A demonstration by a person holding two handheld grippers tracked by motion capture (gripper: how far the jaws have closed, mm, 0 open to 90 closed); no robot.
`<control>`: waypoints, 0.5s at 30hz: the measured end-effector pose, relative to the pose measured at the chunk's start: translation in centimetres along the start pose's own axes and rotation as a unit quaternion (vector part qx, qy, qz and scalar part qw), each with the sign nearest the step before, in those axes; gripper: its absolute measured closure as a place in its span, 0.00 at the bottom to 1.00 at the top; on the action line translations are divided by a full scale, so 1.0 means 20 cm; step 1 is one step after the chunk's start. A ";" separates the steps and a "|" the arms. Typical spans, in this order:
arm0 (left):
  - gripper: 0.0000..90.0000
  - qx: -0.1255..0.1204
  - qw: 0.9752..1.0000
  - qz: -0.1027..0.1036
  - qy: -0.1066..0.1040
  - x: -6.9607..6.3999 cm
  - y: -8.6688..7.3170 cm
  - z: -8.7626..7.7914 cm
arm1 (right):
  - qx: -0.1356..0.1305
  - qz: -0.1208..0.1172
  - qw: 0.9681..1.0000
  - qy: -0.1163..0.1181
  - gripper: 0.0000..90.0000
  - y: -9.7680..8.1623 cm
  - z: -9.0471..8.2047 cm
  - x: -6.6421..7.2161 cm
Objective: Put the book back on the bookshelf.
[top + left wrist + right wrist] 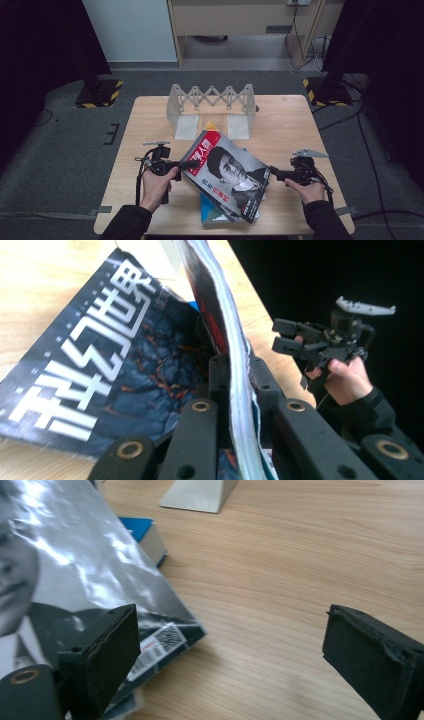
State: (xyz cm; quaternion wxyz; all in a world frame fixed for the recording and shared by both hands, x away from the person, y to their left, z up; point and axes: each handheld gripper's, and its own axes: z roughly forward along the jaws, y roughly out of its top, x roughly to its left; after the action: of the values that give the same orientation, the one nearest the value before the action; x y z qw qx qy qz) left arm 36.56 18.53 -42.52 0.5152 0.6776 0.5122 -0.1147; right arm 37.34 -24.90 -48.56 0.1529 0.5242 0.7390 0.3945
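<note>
On the bench, the left edge of the portrait magazine is being clamped by the left gripper, and that side is being held lifted. In the left gripper view, a dark-covered magazine is being shown underneath. A blue book is being revealed in the right gripper view. The right gripper is being held with jaws apart, just beside the magazine's right corner. A folding rack is standing behind.

A light wooden tabletop stands on grey carpet. Behind it are a pale wall panel and a wooden cabinet with cables beside it. Black curtains hang at both sides, above yellow-and-black striped stand bases
</note>
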 end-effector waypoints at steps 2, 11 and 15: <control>0.94 -0.004 1.000 -0.001 -0.005 -0.01 0.02 0.00 | -0.001 0.003 1.000 -0.004 0.09 0.00 -0.01 -0.02; 0.95 -0.019 1.000 -0.003 -0.015 -0.07 0.08 -0.02 | 0.010 0.005 0.999 -0.031 0.09 -0.02 -0.02 -0.12; 0.95 -0.027 0.999 -0.002 -0.021 -0.09 0.11 -0.03 | 0.016 0.012 0.999 -0.040 0.09 -0.03 -0.02 -0.15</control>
State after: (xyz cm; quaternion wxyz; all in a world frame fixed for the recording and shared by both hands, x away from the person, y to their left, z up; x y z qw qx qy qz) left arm 37.28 18.09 -39.70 0.5436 0.6598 0.5057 -0.1162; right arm 37.93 -27.81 -49.29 0.1688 0.5509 0.7322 0.3631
